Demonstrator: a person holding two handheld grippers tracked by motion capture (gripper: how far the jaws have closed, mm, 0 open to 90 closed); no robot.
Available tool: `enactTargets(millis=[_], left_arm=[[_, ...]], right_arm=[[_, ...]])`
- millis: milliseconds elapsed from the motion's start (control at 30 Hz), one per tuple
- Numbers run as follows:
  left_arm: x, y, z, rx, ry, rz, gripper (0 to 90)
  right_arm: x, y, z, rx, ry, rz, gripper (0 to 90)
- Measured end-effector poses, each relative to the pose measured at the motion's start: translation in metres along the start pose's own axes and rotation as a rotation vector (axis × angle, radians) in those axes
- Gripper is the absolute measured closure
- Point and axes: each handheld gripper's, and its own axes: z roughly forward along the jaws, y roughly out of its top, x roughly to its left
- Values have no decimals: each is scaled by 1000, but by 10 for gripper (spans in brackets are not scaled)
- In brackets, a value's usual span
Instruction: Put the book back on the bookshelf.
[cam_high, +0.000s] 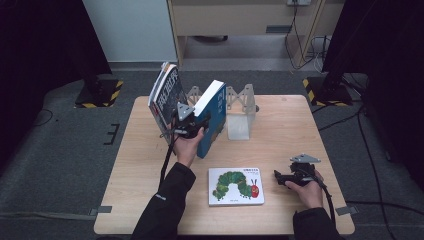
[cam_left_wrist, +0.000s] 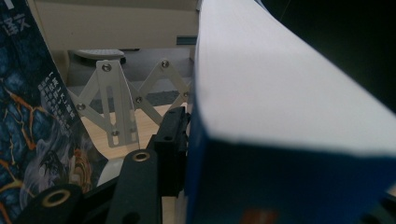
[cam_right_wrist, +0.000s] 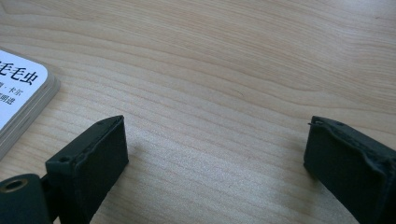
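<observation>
A: What is the left gripper (cam_high: 196, 123) doing?

B: It is gripping the blue book (cam_high: 212, 116), with its fingers (cam_left_wrist: 170, 140) closed on the cover from both sides. The book is tilting, its white page edges facing up and to the left, and it is standing at the back of the tabletop (cam_high: 150, 165).

A: What is sitting around it?

B: A second book with a dark patterned cover (cam_high: 165, 95) is leaning just to its left. Behind and to its right a white folding book rack (cam_high: 240, 107) is standing; in the left gripper view its crossed slats (cam_left_wrist: 112, 109) are showing between the two books.

A: And the right gripper (cam_high: 278, 175)?

B: It is resting low over the bare wood near the front right of the tabletop, held in the person's right hand (cam_high: 306, 192). Its fingers (cam_right_wrist: 91, 158) are standing wide apart and holding nothing.

A: Is anything lying close to it?

B: A picture book with a green caterpillar on a white cover (cam_high: 236, 186) is lying flat just to its left, apart from the fingers. Its corner (cam_right_wrist: 18, 98) is showing in the right gripper view.
</observation>
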Motion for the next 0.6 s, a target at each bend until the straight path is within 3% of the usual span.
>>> enactTargets(millis=[200,400,600], left_arm=[[4,-7,-7,-13,-21,-12,556],[1,-6,-7,-14,4,4,583],[-1,-7,-3,-31,38,-6,587]], right_arm=[[0,0,0,2,-2,1,64],[1,0,0,2,-3,0,65],[1,0,0,-1,-5,-3,65]])
